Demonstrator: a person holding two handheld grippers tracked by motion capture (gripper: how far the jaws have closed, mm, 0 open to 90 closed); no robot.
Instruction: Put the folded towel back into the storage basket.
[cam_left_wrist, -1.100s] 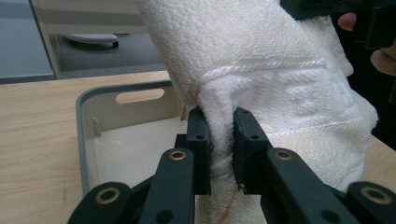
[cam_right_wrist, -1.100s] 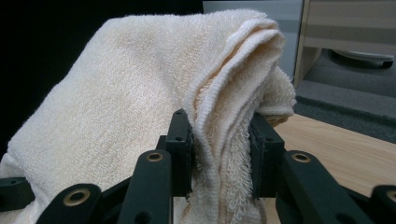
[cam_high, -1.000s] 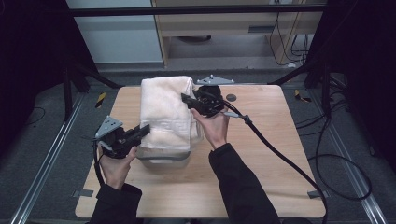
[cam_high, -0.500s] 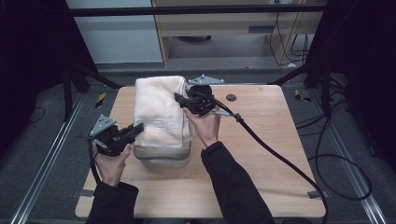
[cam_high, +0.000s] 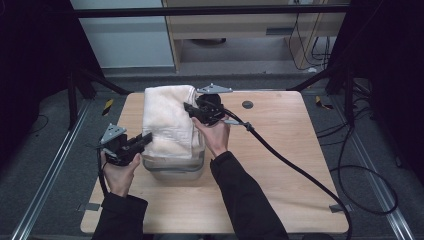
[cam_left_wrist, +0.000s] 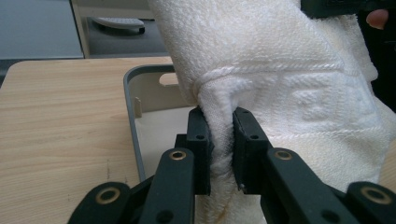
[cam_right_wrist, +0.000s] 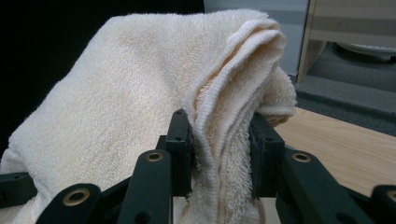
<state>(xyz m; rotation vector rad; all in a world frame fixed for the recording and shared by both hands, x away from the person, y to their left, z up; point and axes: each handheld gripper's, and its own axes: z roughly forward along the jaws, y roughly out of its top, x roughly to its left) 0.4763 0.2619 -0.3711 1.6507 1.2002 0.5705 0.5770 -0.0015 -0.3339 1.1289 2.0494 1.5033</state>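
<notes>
A folded cream towel (cam_high: 167, 120) hangs over a grey bin (cam_high: 175, 170) on the wooden table (cam_high: 280, 150). My left gripper (cam_high: 146, 138) is shut on the towel's near left edge; in the left gripper view its pads (cam_left_wrist: 201, 140) pinch a fold of the towel (cam_left_wrist: 289, 84) above the bin's rim (cam_left_wrist: 130, 116). My right gripper (cam_high: 189, 108) is shut on the towel's far right edge. The right gripper view has thick folded layers of the towel (cam_right_wrist: 140, 93) squeezed between the pads (cam_right_wrist: 180, 140).
A black cable (cam_high: 300, 170) trails from the right gripper across the table's right half. A small dark disc (cam_high: 247, 104) sits in the tabletop near the far edge. Dark stands and cables surround the table.
Both grippers have sunk toward the bin with the towel and shifted slightly left. The towel now hangs lower over the bin.
</notes>
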